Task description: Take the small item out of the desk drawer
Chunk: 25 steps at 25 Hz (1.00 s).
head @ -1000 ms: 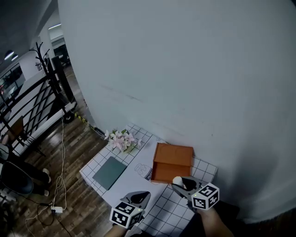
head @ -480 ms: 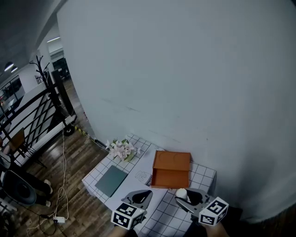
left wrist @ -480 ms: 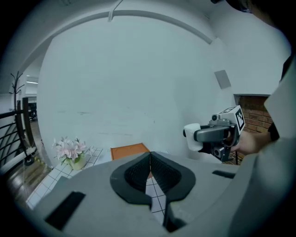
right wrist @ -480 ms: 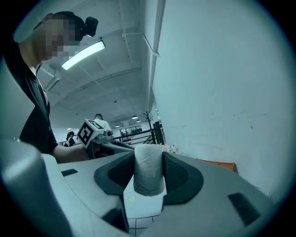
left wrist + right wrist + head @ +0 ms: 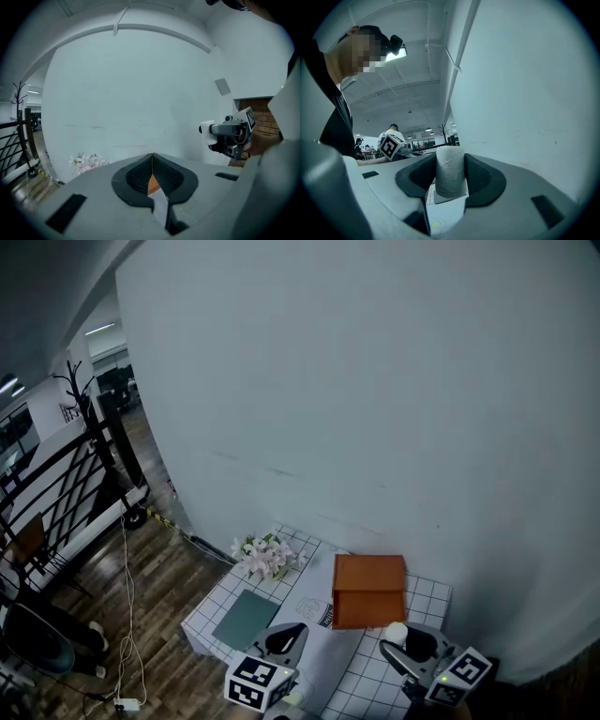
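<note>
While your right tongs clamp the small white roll just short of the orange drawer box, your left tongs are pressed together, empty, beside them over the tabletop.

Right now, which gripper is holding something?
The right gripper: its jaws clamp a small white roll. The left gripper has its jaws shut together on nothing.

Left gripper held out, fingers pressed together; right gripper beside it, fingers clamped on a white roll.
</note>
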Each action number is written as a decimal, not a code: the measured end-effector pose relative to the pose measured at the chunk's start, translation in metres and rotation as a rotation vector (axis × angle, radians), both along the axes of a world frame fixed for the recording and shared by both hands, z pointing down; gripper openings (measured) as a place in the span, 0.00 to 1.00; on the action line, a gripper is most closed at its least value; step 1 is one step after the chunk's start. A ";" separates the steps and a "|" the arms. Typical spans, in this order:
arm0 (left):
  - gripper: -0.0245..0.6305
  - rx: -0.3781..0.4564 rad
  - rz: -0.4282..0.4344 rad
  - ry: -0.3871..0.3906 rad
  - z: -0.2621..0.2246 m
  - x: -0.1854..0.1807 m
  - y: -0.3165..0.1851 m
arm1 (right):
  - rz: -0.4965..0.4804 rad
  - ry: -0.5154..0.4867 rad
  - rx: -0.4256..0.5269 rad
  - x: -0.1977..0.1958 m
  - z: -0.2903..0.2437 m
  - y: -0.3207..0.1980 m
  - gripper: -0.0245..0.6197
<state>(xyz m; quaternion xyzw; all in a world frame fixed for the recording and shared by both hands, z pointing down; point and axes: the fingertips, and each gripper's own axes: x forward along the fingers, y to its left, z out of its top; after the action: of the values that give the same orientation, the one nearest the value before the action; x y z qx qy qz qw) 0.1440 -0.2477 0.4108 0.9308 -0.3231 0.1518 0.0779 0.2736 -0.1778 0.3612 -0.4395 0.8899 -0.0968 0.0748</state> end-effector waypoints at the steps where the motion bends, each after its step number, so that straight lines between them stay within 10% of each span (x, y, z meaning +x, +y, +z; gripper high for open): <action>1: 0.05 0.008 0.003 0.001 -0.002 -0.007 -0.002 | 0.000 -0.005 0.018 -0.007 -0.008 0.000 0.31; 25: 0.05 0.036 -0.132 0.066 -0.016 -0.085 -0.009 | -0.034 0.011 0.090 -0.052 -0.029 0.009 0.31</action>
<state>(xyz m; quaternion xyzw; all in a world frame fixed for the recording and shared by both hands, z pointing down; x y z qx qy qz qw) 0.0586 -0.2565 0.3947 0.9133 -0.3838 0.1095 0.0814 0.2221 -0.1688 0.3322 -0.4211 0.9010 -0.0555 0.0879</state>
